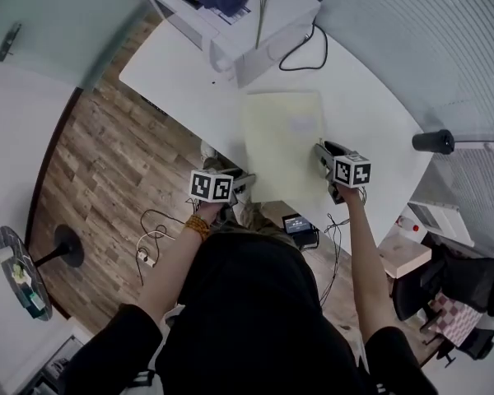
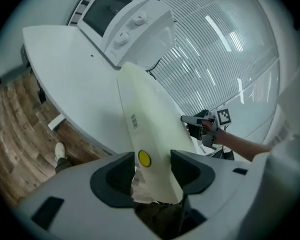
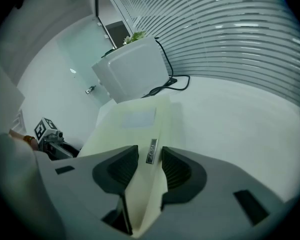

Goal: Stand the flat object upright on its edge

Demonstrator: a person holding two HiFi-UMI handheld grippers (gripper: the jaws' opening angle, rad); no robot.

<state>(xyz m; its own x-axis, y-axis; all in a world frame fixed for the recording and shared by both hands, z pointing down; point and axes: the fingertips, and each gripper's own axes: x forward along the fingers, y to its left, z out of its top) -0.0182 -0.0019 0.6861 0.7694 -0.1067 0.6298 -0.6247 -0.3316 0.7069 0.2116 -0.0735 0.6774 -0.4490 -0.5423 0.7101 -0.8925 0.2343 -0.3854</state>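
Note:
A pale yellow flat folder (image 1: 284, 142) lies on the white table (image 1: 181, 81), reaching to its near edge. My left gripper (image 1: 245, 181) is at the folder's near left corner. In the left gripper view the folder (image 2: 150, 119) rises between the jaws, which stand wide apart around it (image 2: 152, 166) without clearly pressing. My right gripper (image 1: 323, 155) is at the folder's right edge. In the right gripper view its jaws (image 3: 150, 164) close on the folder's raised edge (image 3: 140, 129), where a small label strip sits.
A white microwave (image 1: 230, 15) with a dark cloth and a plant on top stands at the table's far end; its black cable (image 1: 309, 52) loops beside it. A black cylinder (image 1: 432, 141) sits off the table's right edge. Wood floor lies to the left.

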